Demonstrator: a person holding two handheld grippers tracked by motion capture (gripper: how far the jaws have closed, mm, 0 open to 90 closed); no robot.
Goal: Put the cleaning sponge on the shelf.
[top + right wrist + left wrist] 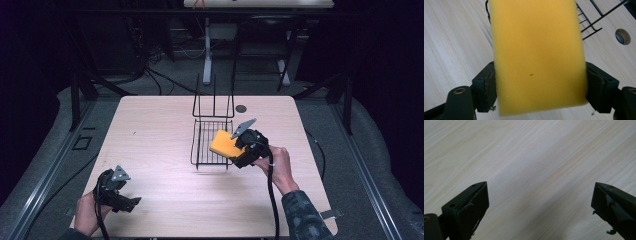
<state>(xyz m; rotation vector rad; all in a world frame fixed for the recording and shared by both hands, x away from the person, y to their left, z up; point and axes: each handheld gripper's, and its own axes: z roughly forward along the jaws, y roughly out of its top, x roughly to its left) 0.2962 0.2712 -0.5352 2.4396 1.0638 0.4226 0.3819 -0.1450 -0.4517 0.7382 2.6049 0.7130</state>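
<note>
Pale wood bench (150,150), wire rack (212,142) at centre. Right hand-held gripper (539,82) clamps a yellow sponge (536,55) over the rack. Left hand-held gripper (539,202) gapes wide, empty.

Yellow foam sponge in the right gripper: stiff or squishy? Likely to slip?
The yellow foam sponge is probably soft and light: its surface looks porous, and the right gripper holds it aloft above the black wire rack by its sides alone. Slipping seems unlikely, since the rough foam sits pinched between both pads. It would likely compress if squeezed harder.

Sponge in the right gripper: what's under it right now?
The sponge hangs over the wire rack, clamped by the right gripper. The rack floor directly beneath is hidden by the sponge.
</note>
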